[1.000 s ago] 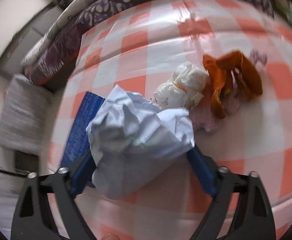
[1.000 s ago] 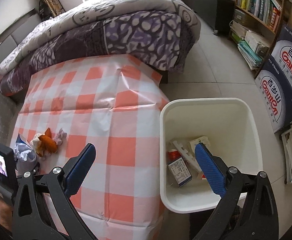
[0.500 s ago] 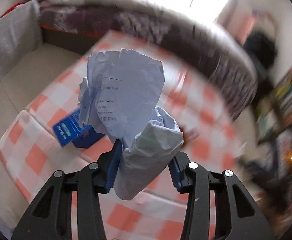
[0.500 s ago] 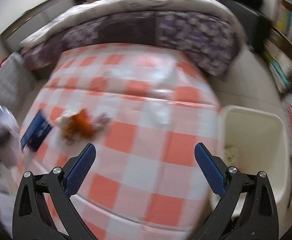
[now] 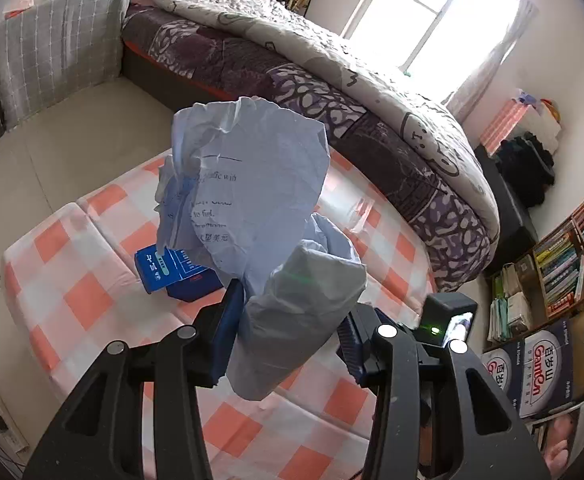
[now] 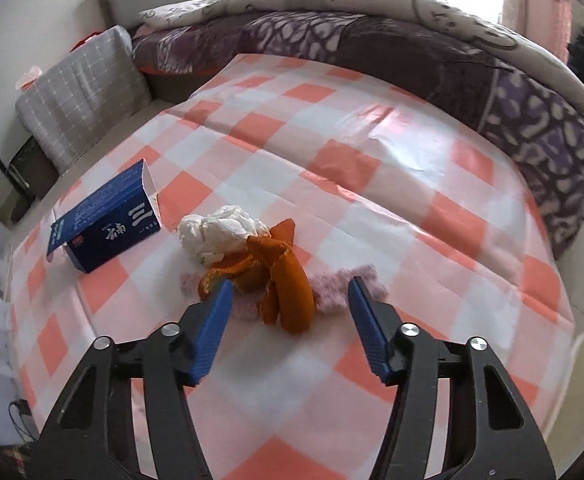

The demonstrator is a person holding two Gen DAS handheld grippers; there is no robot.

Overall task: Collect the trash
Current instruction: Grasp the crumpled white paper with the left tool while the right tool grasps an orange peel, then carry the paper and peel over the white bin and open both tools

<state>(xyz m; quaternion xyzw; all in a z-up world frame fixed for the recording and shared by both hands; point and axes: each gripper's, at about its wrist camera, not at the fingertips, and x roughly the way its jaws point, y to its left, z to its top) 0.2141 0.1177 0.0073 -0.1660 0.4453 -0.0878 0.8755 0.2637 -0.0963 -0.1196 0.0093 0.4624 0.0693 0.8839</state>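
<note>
In the left wrist view, the left gripper [image 5: 288,320] pointed steeply down above the checked table [image 5: 72,280], pinching a crumpled sheet of printed paper [image 5: 252,208] that stood up between its blue pads, clear of the cloth. A blue carton [image 5: 172,272] lay on the table behind the paper.

In the right wrist view, the right gripper [image 6: 290,300] also angled down over the table, its jaws partly spread and just been closing, gripping nothing. The orange peel [image 6: 284,276] lay between the fingertips, apparently untouched, with a white tissue wad [image 6: 220,232] just beyond it and pink fluff [image 6: 331,284] beneath.
</note>
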